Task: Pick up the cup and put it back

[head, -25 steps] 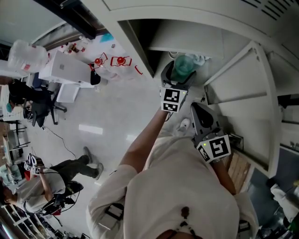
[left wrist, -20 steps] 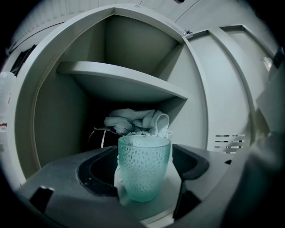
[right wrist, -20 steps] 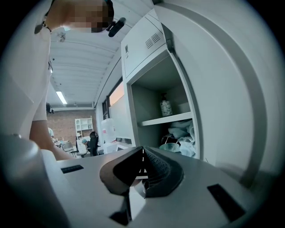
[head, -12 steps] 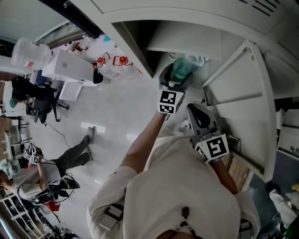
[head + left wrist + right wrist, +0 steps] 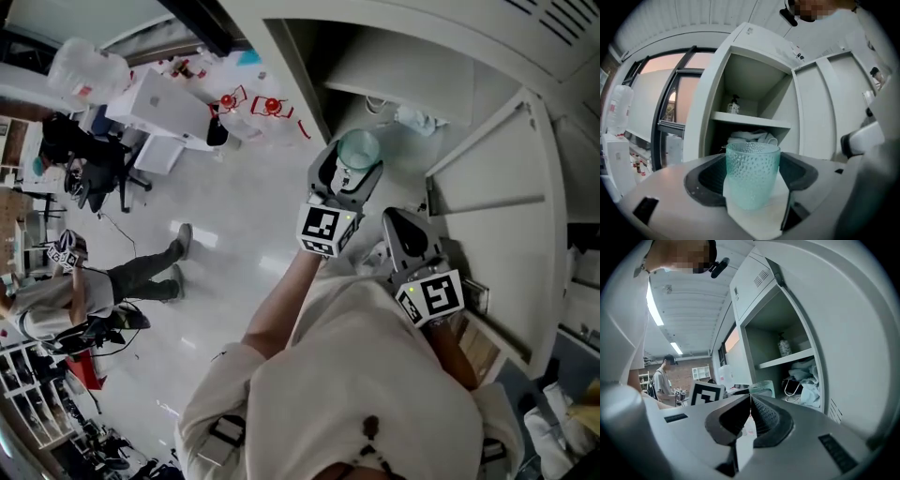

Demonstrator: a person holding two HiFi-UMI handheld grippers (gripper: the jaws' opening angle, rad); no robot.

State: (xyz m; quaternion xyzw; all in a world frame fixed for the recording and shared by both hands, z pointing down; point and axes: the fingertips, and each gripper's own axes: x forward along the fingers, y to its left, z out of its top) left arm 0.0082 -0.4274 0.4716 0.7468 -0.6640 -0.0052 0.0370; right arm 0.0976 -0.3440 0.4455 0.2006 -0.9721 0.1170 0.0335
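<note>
Cup [image 5: 752, 174], one, clamped in left gripper's [image 5: 353, 164] just-closed jaws; right gripper [image 5: 750, 409] shut, empty; open cabinet [image 5: 754, 70] ahead, cloths [image 5: 747, 137] inside.

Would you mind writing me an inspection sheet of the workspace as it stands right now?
surface: white cabinet shelf; the cup does not stand on it.
job's things: teal dimpled cup, upright, looks empty, carried in front of the cabinet.
clutter: small bottle on the shelf; crumpled white cloth beneath it.
grippers: left gripper, its jaws have just closed in and clamp the cup; right gripper shut, empty.
cables: nothing seen at the cabinet.
surroundings: cabinet door swung open; another person stands on the floor; water jug further off.
</note>
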